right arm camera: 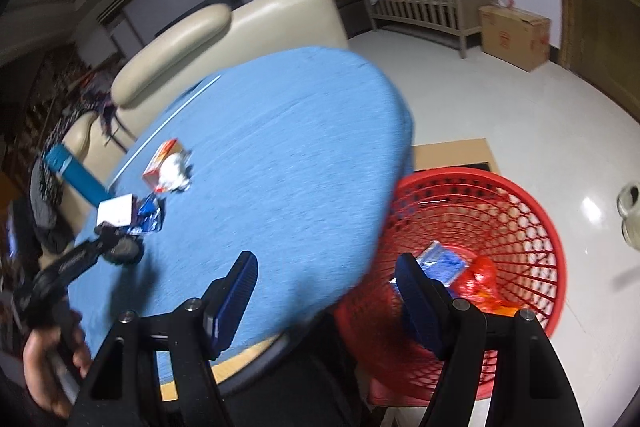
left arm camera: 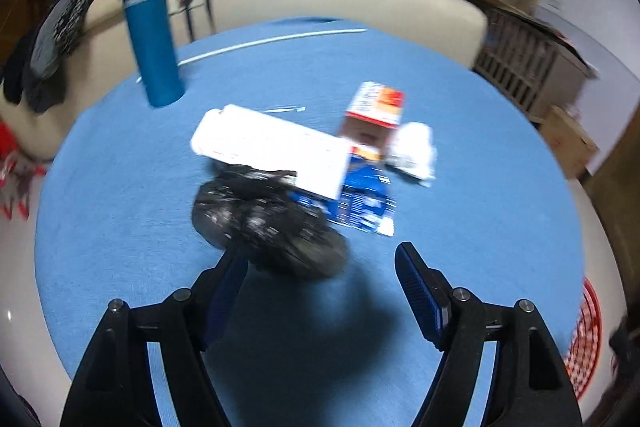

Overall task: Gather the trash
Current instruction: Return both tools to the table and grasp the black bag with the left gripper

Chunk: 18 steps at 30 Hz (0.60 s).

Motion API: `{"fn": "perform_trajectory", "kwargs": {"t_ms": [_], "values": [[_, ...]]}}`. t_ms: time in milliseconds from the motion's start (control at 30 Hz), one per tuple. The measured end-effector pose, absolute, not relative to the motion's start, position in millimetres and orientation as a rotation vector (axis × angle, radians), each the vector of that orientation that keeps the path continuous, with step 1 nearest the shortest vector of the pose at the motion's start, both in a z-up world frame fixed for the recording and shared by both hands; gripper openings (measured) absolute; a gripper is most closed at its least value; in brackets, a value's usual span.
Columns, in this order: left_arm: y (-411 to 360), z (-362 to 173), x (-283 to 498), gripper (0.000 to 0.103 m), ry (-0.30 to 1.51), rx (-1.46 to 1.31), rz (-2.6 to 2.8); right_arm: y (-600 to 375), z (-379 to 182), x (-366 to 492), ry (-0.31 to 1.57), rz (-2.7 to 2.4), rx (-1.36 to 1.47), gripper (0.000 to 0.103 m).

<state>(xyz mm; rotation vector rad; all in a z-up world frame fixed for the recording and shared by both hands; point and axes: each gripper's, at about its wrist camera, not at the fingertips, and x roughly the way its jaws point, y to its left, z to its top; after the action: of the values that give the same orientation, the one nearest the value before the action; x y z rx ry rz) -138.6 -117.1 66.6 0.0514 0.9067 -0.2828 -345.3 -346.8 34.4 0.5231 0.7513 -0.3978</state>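
My left gripper (left arm camera: 320, 267) hangs with jaws apart and nothing clamped, its left finger at the black bag (left arm camera: 264, 223). Beyond lie a white box (left arm camera: 272, 147), blue packet (left arm camera: 364, 203), carton (left arm camera: 376, 115) and crumpled tissue (left arm camera: 414, 151) on the blue table (left arm camera: 120, 187). My right gripper (right arm camera: 326, 279), also spread empty, straddles the table edge above the red basket (right arm camera: 532, 227).

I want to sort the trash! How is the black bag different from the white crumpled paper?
The black bag is dark and shiny; the white crumpled paper is bright and looks dull. The bag looks bigger than the paper. The bag lies nearest the left gripper, just ahead of its open jaws; the paper lies farther back, beside the red and white carton. Both are scrunched up and lie on the blue table, not yet in the red basket.
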Motion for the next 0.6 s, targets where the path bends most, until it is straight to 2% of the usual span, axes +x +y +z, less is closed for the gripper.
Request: {"fn": "perform_trajectory", "kwargs": {"t_ms": [100, 133, 167, 233, 267, 600], "values": [[-115, 56, -122, 0.076, 0.938, 0.029, -0.267, -332, 36, -332, 0.774, -0.372, 0.485, 0.075], [-112, 53, -119, 0.073, 0.94, 0.011, -0.289, -327, 36, -328, 0.781, -0.364, 0.473, 0.075], [-110, 51, -118, 0.046, 0.941, 0.011, -0.296, -323, 36, -323, 0.789, -0.358, 0.462, 0.075], [-103, 49, -116, 0.039, 0.943, 0.0, -0.325, -317, 36, -317, 0.799, -0.349, 0.447, 0.075], [-98, 48, -117, 0.019, 0.944, -0.007, -0.338, -313, 34, -311, 0.809, -0.344, 0.439, 0.075], [-20, 43, -118, 0.013, 0.956, -0.032, -0.296, -261, 28, -240, 0.883, -0.244, 0.343, 0.075]]}}
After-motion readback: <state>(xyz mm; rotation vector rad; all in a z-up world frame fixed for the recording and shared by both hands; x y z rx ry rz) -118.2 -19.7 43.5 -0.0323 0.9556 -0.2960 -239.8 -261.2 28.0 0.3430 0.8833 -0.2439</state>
